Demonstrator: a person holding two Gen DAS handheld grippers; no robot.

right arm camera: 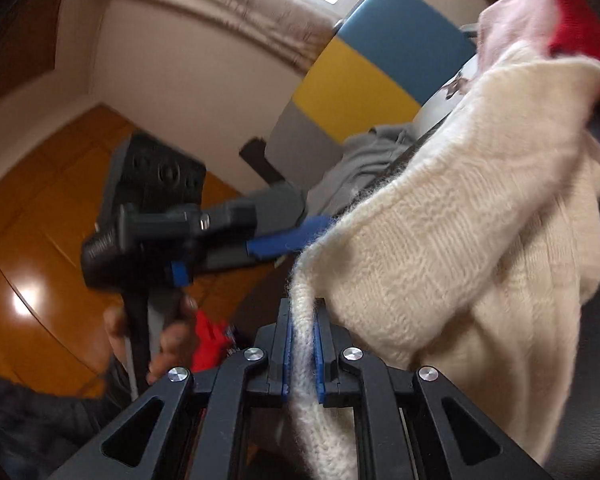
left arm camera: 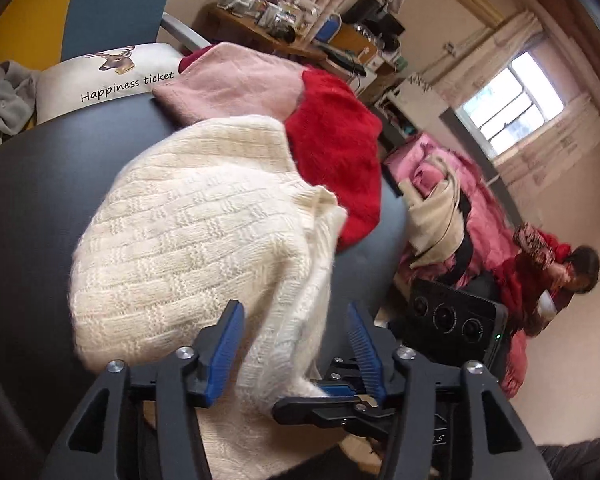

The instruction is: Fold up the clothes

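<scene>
On the dark bench (left arm camera: 40,200), in front of the red sweater (left arm camera: 336,148), my cream knitted sweater (left arm camera: 188,232) lies bunched; right tongs (right arm camera: 302,344) pinch its edge, left tongs (left arm camera: 296,348) gape wide.

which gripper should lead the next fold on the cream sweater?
Right, probably. The right gripper is shut on the cream sweater edge. The left gripper is open, sweater lying between its fingers ungripped.

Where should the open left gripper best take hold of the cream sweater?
Probably the loose knit edge of the cream sweater lying between the left gripper fingers, approached from the near side. The edge is thin and hangs off the table.
</scene>
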